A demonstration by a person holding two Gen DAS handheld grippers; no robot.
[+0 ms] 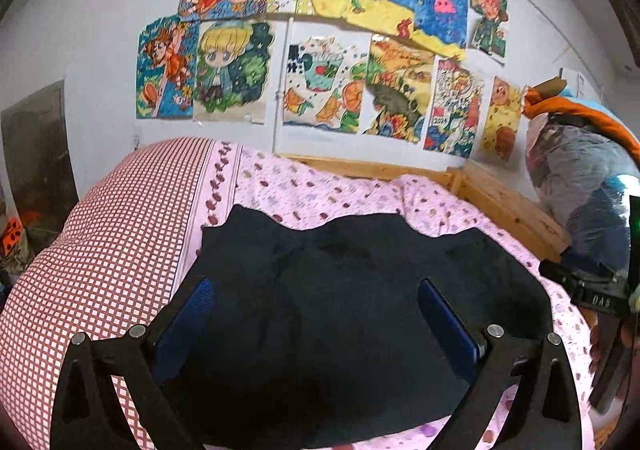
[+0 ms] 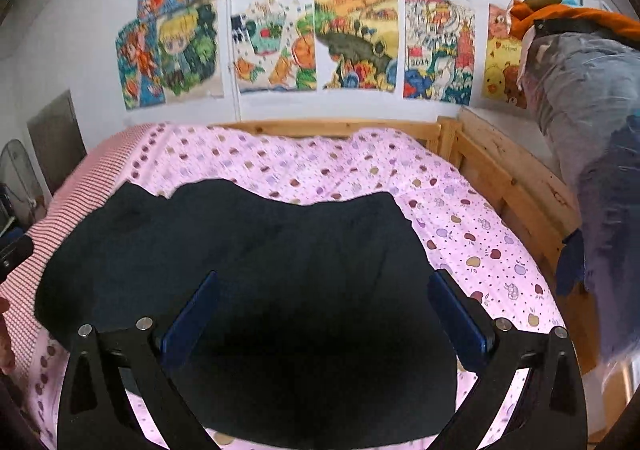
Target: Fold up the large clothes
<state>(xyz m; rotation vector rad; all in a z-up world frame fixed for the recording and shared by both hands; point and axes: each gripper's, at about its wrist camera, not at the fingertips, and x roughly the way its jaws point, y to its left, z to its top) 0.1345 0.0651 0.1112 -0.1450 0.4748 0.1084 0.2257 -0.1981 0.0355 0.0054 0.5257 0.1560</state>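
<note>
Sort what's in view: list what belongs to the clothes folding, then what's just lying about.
Job: dark garment spread on the bed; left gripper, open; right gripper, open.

Lying about: checked pillow, wall drawings, bagged clothes pile, wooden bed frame.

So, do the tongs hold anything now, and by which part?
Nothing is held. Left tongs and right tongs stand open above the dark garment, which lies on the bed.
</note>
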